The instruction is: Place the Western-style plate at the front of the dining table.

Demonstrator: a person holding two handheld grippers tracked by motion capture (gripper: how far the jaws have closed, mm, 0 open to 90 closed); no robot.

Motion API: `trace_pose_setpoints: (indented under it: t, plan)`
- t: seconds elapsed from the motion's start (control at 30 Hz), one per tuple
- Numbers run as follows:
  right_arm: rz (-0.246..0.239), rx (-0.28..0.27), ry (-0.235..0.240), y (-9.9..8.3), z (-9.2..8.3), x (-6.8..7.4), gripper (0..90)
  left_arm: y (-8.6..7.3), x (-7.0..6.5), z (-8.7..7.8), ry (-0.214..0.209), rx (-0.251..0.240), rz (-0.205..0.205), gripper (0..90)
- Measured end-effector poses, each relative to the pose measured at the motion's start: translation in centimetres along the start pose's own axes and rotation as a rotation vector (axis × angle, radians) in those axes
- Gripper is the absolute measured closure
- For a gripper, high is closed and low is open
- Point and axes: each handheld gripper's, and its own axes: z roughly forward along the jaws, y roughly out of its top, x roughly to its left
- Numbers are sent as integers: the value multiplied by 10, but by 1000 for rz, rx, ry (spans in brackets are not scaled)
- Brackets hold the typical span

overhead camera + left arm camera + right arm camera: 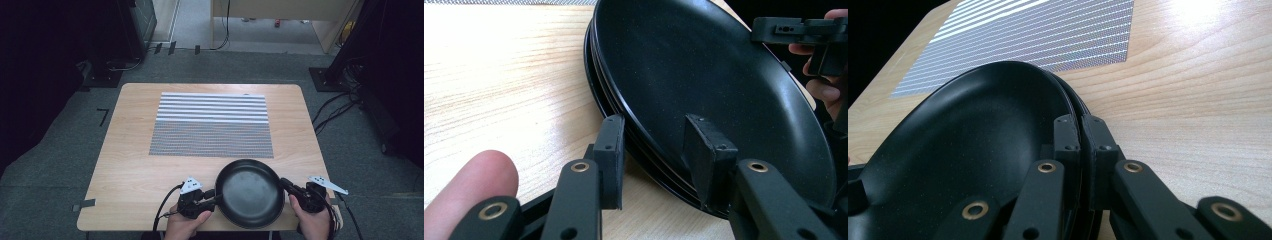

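Observation:
A stack of black plates (pixel 249 192) lies near the front edge of the wooden table (pixel 125 150). My left gripper (pixel 212 196) is at the stack's left rim. In the left gripper view its jaws (pixel 656 150) straddle the plates (pixel 704 70), one pad against the outside of the stacked rims and the other on the top plate's inner surface. My right gripper (pixel 285 184) is at the right rim. In the right gripper view its pads (pixel 1081 135) are pinched tight on the rim of the plates (pixel 973 140). The right gripper (pixel 794 30) and its hand also appear across the stack.
A striped and dotted placemat (pixel 212 125) covers the middle of the table beyond the plates, also seen as the mat (pixel 1038 35) past the stack. Grey carpet, cables and dark stands surround the table.

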Motion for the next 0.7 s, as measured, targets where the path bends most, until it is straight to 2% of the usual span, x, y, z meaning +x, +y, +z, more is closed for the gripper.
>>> trace_pose_setpoints:
  t: [0.27,0.7]
  plan:
    - [42,-11,14,-1,2,-1,864,0,-1,-1,0,7,-9,612]
    - [39,-27,3,-4,7,4,860,-1,0,-2,-14,6,-26,601]
